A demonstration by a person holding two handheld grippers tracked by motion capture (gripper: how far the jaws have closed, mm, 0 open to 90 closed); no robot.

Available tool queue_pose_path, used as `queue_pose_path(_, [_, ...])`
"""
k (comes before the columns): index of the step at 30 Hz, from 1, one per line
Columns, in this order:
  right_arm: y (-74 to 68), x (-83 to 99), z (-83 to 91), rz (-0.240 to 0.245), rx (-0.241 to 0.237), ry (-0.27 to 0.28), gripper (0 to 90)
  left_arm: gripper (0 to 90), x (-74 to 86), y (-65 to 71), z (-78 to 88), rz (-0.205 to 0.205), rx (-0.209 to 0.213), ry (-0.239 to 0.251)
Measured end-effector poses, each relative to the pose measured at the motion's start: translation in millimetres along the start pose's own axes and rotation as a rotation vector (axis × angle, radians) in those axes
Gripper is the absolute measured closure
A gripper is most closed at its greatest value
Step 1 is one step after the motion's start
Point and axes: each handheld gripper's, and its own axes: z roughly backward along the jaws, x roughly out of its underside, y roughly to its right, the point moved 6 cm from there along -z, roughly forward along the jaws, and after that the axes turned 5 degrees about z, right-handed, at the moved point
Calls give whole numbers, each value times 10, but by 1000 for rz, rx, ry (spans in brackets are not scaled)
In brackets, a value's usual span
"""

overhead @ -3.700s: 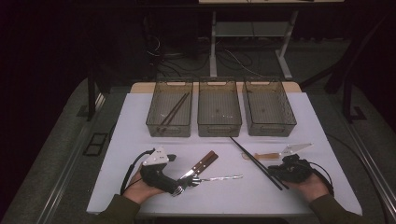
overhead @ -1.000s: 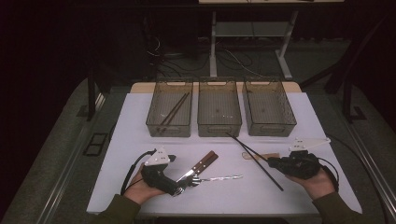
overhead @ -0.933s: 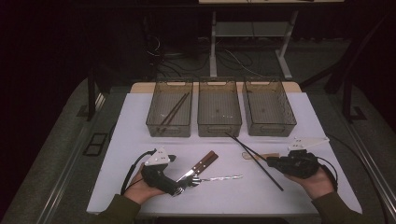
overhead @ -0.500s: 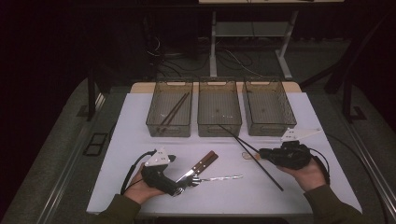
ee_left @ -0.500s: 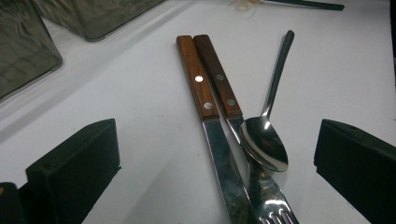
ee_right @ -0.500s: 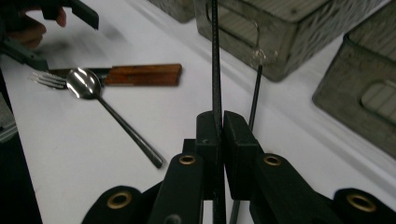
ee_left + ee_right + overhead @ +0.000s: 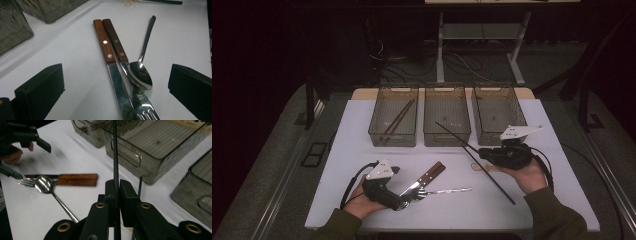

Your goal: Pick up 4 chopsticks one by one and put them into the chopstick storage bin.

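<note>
My right gripper (image 7: 483,154) is shut on a black chopstick (image 7: 451,135), held above the table with its tip towards the middle bin (image 7: 447,134). In the right gripper view the jaws (image 7: 116,192) clamp the chopstick (image 7: 115,157) upright. A second black chopstick (image 7: 502,190) lies on the white table. My left gripper (image 7: 411,193) rests at the front left. It stands open (image 7: 113,82) around a wooden-handled knife (image 7: 103,42), a wooden-handled fork (image 7: 115,41) and a spoon (image 7: 140,75), with neither jaw touching them.
Three clear bins stand in a row at the back. The left bin (image 7: 377,131) holds brown chopsticks (image 7: 399,116), and the right bin (image 7: 482,136) is beside my right hand. A small pale scrap (image 7: 475,167) lies near the second chopstick. The table's front edge (image 7: 437,227) is close to both forearms.
My right gripper has lifted the black chopstick and carried it left, towards the bins. Its tip now reaches the middle bin's front. The left gripper and the cutlery have not moved.
</note>
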Motion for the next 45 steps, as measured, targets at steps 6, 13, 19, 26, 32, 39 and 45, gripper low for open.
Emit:
queue_pose_path(6, [38, -127, -64, -2, 7, 14, 852, 0, -2, 7, -15, 13, 0, 1])
queue_pose_path(13, [76, -276, -169, -20, 12, 33, 853, 0, -9, 10, 3, 3, -3, 4])
queue_pose_path(19, [113, -418, -289, -31, 9, 51, 853, 0, -4, 15, -3, 7, -8, 0])
queue_pose_path(26, [111, -598, -425, -29, 20, 43, 853, 0, -5, 8, 1, 6, -11, 2])
queue_pose_path(32, [129, -758, -556, -37, 29, 32, 853, 0, -1, 2, 3, 12, -16, -1])
queue_pose_path(39, [151, -939, -744, -35, 49, 6, 853, 0, -3, 14, -1, 11, -10, -5])
queue_pose_path(45, [169, -1079, -948, -31, 66, -22, 853, 0, -9, 19, 3, 15, -3, 3])
